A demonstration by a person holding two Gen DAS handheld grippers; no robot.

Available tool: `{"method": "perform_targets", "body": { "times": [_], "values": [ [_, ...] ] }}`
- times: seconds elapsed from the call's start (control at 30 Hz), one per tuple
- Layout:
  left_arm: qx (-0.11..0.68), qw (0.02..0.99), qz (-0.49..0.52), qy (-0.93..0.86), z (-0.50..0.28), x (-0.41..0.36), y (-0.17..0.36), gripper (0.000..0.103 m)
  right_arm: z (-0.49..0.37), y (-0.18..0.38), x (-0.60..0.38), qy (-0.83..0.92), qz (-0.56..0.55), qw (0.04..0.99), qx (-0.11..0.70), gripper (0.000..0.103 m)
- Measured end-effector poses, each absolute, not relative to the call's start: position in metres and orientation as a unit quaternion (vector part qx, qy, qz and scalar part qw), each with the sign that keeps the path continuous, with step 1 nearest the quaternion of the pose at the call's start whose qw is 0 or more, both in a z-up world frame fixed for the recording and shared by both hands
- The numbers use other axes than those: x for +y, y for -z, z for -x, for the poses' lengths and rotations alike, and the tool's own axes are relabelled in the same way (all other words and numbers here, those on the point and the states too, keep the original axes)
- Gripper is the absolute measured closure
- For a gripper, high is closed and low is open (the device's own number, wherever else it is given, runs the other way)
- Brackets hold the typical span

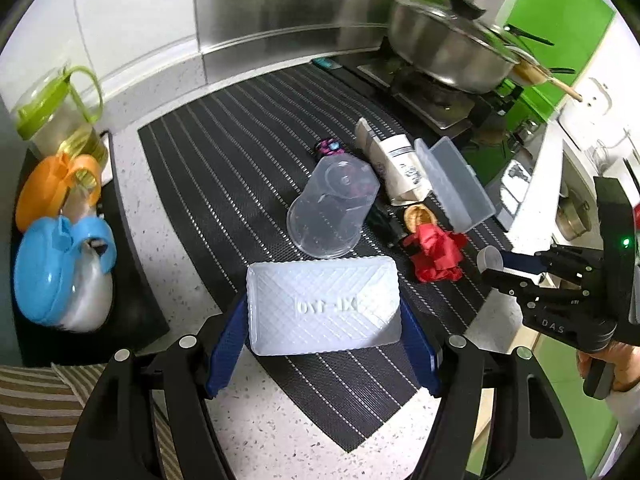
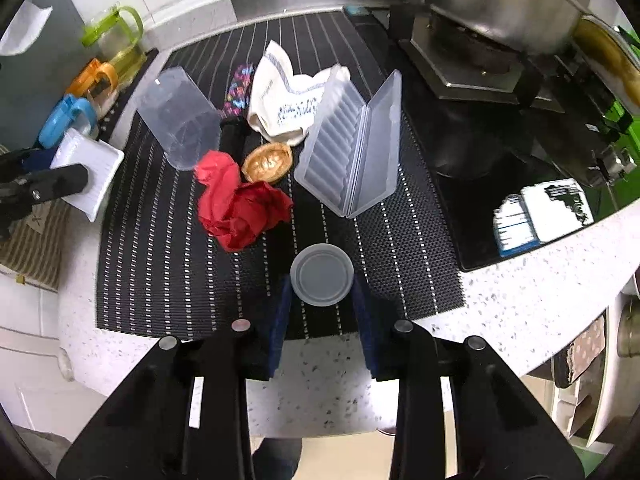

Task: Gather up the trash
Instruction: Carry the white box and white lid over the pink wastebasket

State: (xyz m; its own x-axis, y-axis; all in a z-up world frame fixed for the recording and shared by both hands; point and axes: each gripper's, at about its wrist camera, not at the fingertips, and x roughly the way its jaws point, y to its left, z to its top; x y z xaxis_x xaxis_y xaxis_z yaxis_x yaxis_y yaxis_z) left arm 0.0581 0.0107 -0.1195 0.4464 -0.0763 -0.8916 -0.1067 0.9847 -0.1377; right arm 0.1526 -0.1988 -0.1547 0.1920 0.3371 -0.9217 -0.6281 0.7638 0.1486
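My left gripper is shut on a white ribbed plastic tray, its blue pads pressing both short sides just above the striped black mat. My right gripper is shut on a small round translucent lid, which also shows at the tip of the right gripper at the right of the left wrist view. Loose on the mat lie a clear tub on its side, crumpled red paper, a gold foil cup, an open clear hinged box, a white paper bag and a colourful wrapper.
A steel pot sits on the gas stove at the back right. Jars with blue, orange and green lids line the left side. A printed card lies on the black stove glass. The speckled counter edge runs under my right gripper.
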Motion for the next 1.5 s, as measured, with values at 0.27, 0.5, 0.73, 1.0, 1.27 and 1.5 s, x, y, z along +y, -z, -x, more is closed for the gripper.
{"method": "perform_targets", "body": {
  "times": [0.27,0.5,0.73,1.0,1.27,1.5],
  "values": [
    [0.505,0.86,0.044,0.053,-0.055,-0.007,0.087,0.035,-0.119,0.097,-0.228,-0.291,0.086,0.801,0.516,0.072],
    [0.48,0.867,-0.005,0.135,-0.054,-0.055,0.056,0.035,-0.077,0.056,-0.28,-0.229,0.04,0.838,0.494,0.072],
    [0.455,0.864,-0.046,0.212,-0.042,-0.135,0.036,0.035,-0.027,0.035,-0.365,-0.147,0.001,0.866,0.477,0.072],
    [0.46,0.846,-0.072,0.26,-0.013,-0.236,0.05,0.035,0.024,0.056,-0.47,-0.091,-0.03,0.868,0.487,0.071],
    [0.473,0.831,-0.089,0.279,0.004,-0.309,0.083,0.035,0.052,0.09,-0.538,-0.075,-0.036,0.853,0.516,0.071],
    [0.485,0.812,-0.109,0.305,-0.01,-0.348,0.129,0.035,0.049,0.127,-0.569,-0.047,-0.052,0.851,0.521,0.071]
  ]
}}
